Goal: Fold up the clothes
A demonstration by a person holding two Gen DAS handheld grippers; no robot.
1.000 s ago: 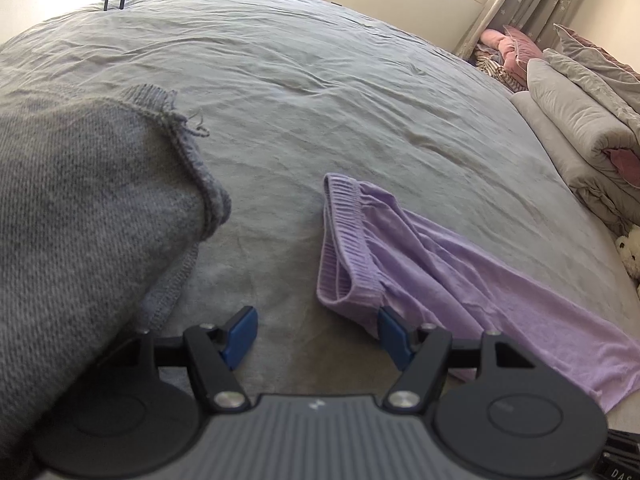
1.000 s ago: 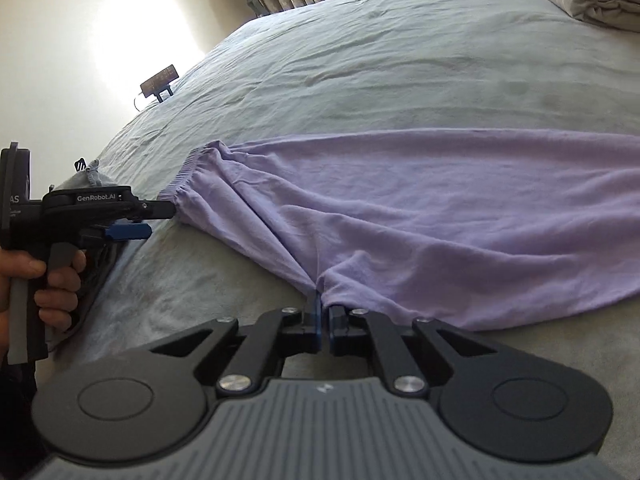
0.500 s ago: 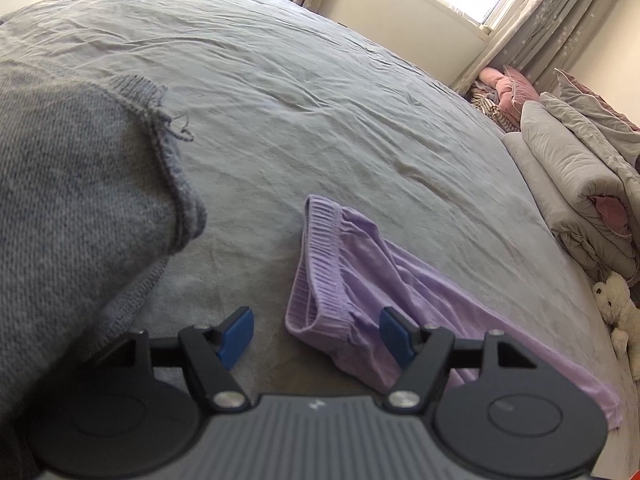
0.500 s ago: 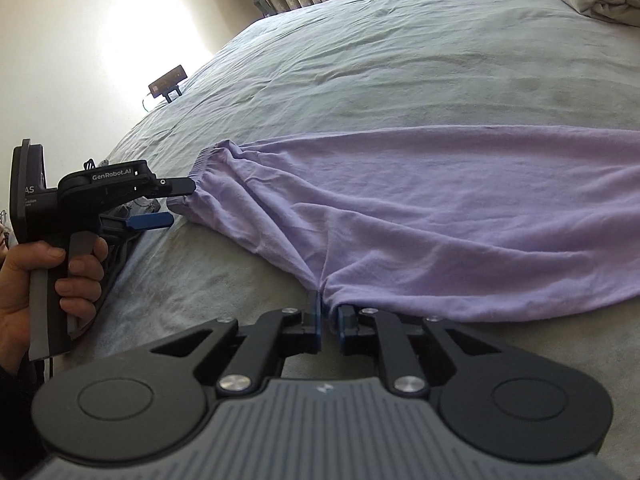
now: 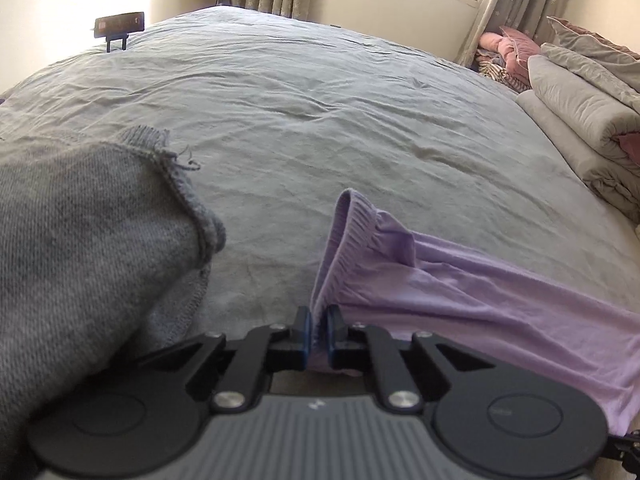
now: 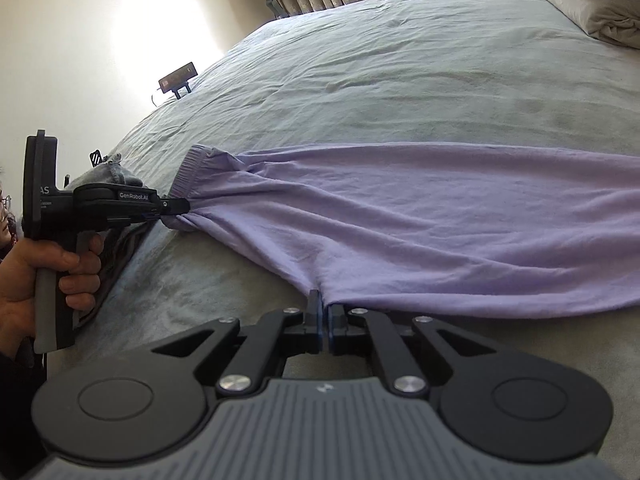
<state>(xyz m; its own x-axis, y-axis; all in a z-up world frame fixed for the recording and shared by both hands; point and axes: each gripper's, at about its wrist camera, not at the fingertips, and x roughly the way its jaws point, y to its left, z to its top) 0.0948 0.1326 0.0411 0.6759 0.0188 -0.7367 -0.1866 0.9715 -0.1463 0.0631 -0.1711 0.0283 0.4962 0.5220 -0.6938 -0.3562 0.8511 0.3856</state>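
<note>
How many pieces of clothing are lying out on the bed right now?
2. The purple pants stretch across the bed's near side, pinched by both grippers. A grey knit sweater lies bunched beside the waistband end. More may lie out of view; the stack by the window looks like bedding.

Two handheld grippers, built alike: the left gripper (image 5: 318,336) and right gripper (image 6: 323,322) each show a ribbed grey housing flanked by two round black discs, black linkage arms fixed with silver screws, and black fingers faced with blue pads (image 5: 305,330). From the side, the left gripper (image 6: 170,210) carries white "GenRobot.AI" lettering, a grey-and-black pistol handle and a flat upright black plate, gripped by a bare hand (image 6: 48,276).
</note>
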